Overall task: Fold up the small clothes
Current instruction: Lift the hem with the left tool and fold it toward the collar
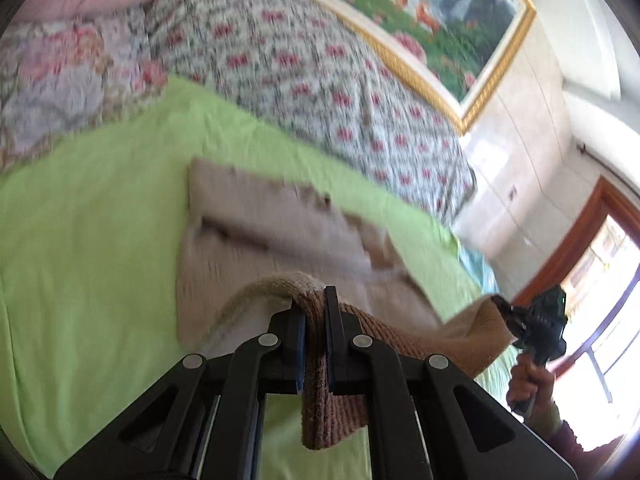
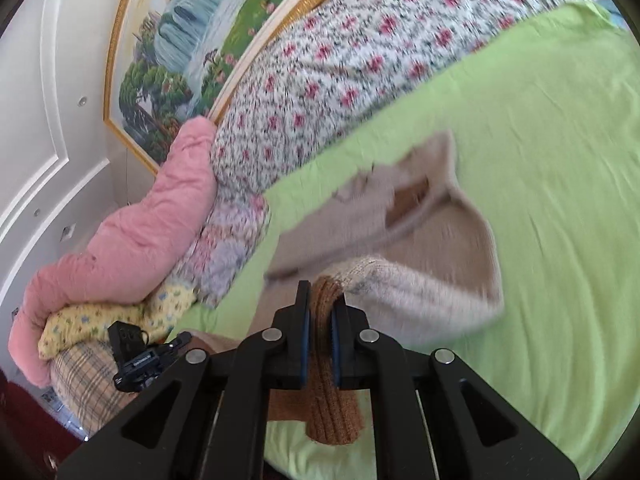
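Sweater: beige knit sweater (image 1: 280, 232) with a brown ribbed hem, partly lifted off the green sheet (image 1: 88, 240) — the far part, neckline included, lies on the sheet, blurred in both views.
Left gripper: left gripper (image 1: 315, 320) has its two fingers narrowed onto the brown hem, the rib bunched between the blue pads and hanging down below them; in the right wrist view it shows low at the left, beside the sheet's edge, too small there to read its fingers.
Hem between the grippers: stretched from the left gripper across to the right one, raised above the green sheet.
Right gripper: right gripper (image 2: 320, 312) is pinched on a fold of the same brown hem, a tail of rib dangling under the jaws; in the left wrist view it is at the right, off the sheet's edge, held by a hand (image 1: 532, 384).
Bedding: floral quilt (image 2: 340, 72) just behind the green sheet; pink duvet (image 2: 132, 232) piled at the sheet's left end.
Wall: gold-framed painting (image 1: 420, 4) above the quilt.
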### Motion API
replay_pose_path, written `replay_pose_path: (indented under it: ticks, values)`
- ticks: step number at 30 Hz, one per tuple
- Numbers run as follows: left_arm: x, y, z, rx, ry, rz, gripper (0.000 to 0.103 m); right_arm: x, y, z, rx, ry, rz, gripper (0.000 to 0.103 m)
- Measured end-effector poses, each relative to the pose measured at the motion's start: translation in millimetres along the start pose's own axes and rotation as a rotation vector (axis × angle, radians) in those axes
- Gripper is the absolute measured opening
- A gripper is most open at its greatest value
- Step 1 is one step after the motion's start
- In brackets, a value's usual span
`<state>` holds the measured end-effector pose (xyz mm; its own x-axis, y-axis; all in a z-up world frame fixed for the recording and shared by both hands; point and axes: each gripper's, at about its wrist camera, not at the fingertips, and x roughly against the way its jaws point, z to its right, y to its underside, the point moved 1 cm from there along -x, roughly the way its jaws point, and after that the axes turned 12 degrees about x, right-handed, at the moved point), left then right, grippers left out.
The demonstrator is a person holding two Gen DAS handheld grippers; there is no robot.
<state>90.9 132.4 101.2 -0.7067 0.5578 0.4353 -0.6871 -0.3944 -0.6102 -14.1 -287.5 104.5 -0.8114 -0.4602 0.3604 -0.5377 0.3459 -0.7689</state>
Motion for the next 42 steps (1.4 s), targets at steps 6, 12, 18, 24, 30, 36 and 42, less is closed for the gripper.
replay_pose_path:
  ticks: [6, 12, 18, 24, 30, 36, 42]
  values:
    - [-48, -72, 1, 0.015, -0.031, 0.083, 0.005, -48, -62, 10, 0.020, 0.036, 0.035, 0.009]
    - [-118, -116, -16, 0.051, -0.092, 0.075, 0.005, -107, -109, 39, 0.009, 0.091, 0.028, 0.009]
    - [-197, -141, -36, 0.024, -0.184, 0.027, 0.005, -170, -128, 83, -0.027, 0.203, -0.037, 0.009]
    - [-258, -153, -66, 0.024, -0.248, -0.020, 0.005, -216, -126, 129, -0.071, 0.298, -0.090, 0.009]
    - [-291, -146, -97, 0.070, -0.289, -0.074, 0.006, -245, -111, 155, -0.101, 0.363, -0.148, 0.009]
    - [-271, -137, -85, 0.050, -0.232, -0.113, 0.018, -231, -113, 152, -0.128, 0.369, -0.168, 0.020]
    - [-244, -79, -36, -0.102, -0.137, -0.203, 0.028, -188, -103, 102, -0.031, 0.297, -0.097, 0.049]
